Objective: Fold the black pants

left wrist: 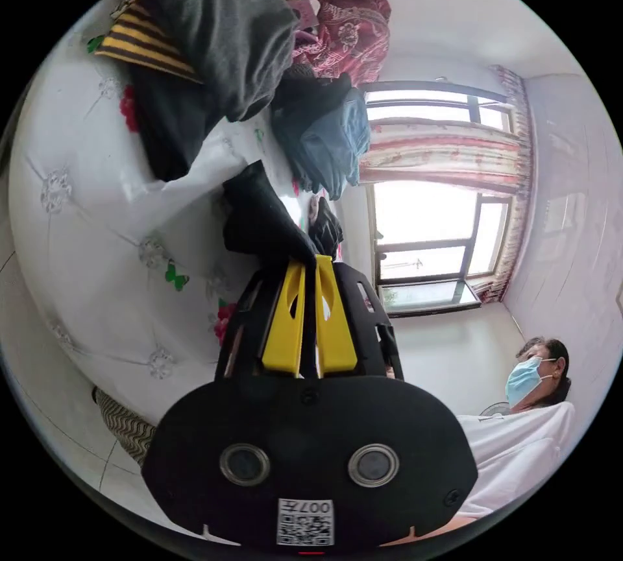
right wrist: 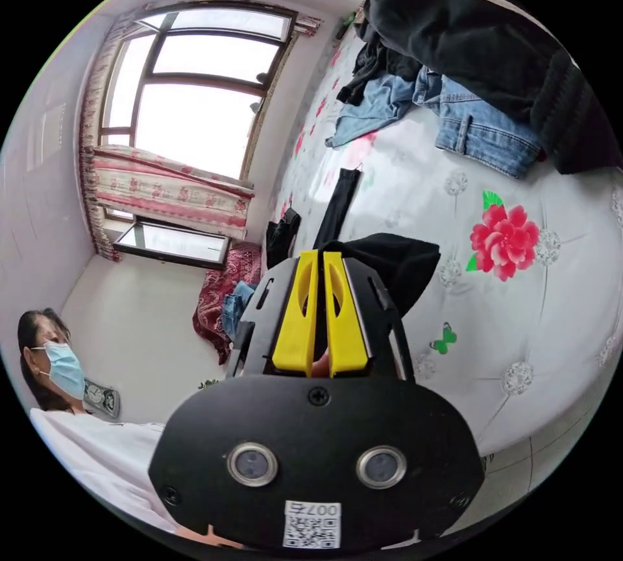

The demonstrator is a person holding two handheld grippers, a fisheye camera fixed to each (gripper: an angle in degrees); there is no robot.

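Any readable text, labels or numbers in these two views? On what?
left sticker, on the left gripper housing: code square plus short upside-down print, too small to read.
right sticker, on the right gripper housing: same, unreadable.
On the black pants and bedspread: no text visible.

Left gripper view: clothes pile (left wrist: 214, 35) is crowding the far part of the bed (left wrist: 84, 211); grey top, striped piece and dark items are overlapping there. Blue-and-black bundle (left wrist: 328, 133) is sitting near the bed edge toward the window (left wrist: 428, 230). Quilted stretch beside the gripper is lying open.

Right gripper view: black jacket (right wrist: 480, 35) and jeans (right wrist: 480, 126) are blocking the far side of the bed (right wrist: 519, 327). Flowered surface nearer the gripper is staying bare, offering passage. Red cloth heap (right wrist: 227, 295) is sitting by the wall under the window (right wrist: 195, 100).
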